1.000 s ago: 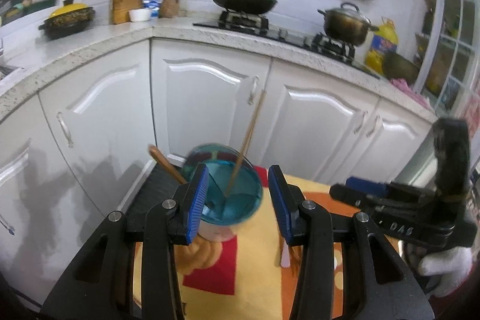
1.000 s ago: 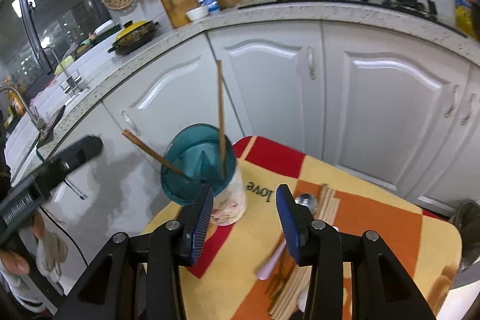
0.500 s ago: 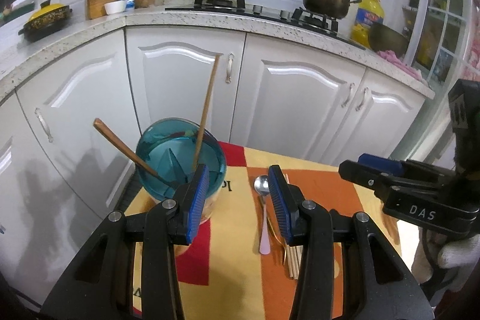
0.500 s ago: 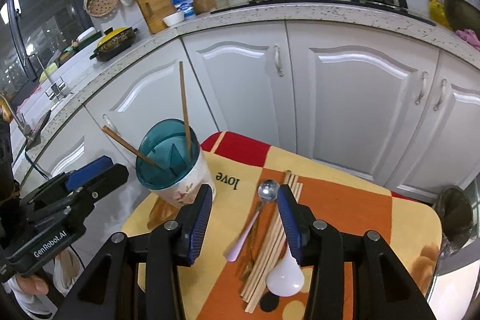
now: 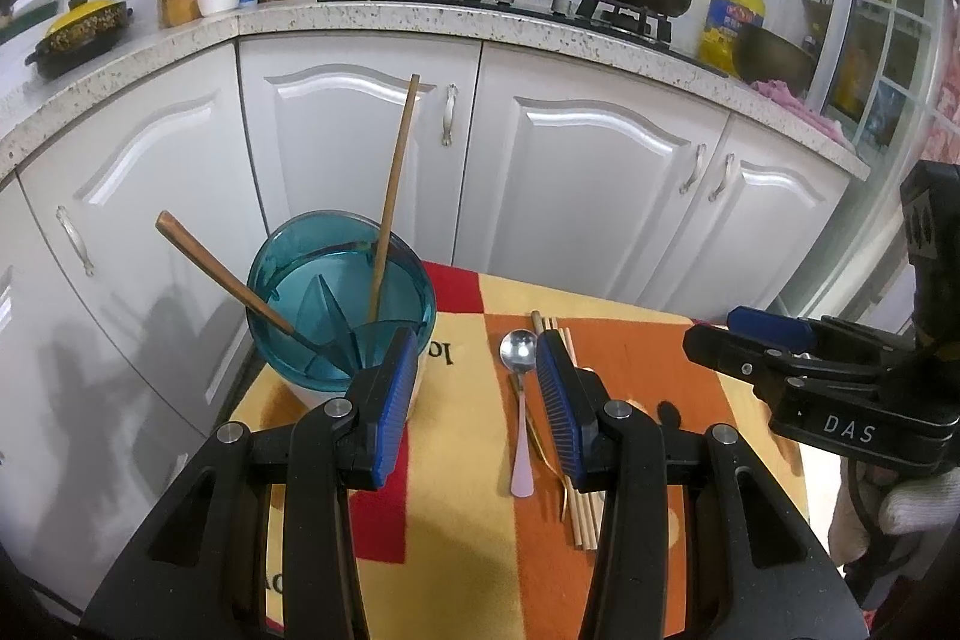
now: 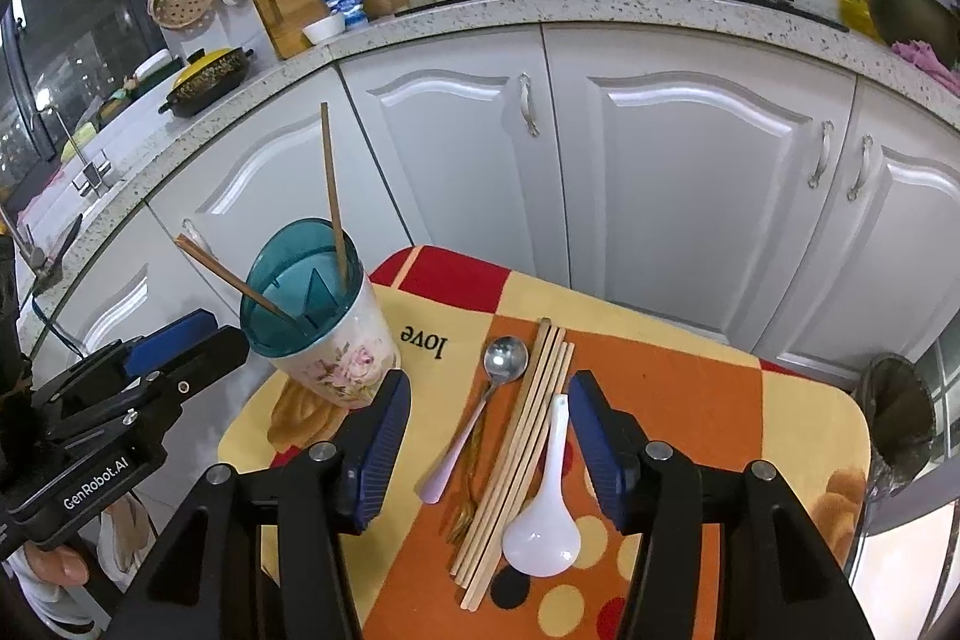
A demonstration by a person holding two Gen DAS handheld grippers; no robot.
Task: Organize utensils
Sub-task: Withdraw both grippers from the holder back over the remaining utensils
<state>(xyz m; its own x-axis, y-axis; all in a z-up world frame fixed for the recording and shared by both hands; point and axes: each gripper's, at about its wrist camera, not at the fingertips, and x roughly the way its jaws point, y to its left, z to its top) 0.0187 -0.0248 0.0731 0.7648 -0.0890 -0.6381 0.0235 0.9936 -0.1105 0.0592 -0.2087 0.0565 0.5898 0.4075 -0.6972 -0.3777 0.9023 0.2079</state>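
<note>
Right claw (image 6: 489, 436) gapes — two spoons (image 6: 543, 526), two potted chopsticks (image 6: 333, 196).

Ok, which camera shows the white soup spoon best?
The right wrist view. The white soup spoon lies whole between the open jaws of the right hand-held gripper, beside the chopsticks. In the left wrist view it is almost wholly hidden behind the left hand-held gripper.
</note>
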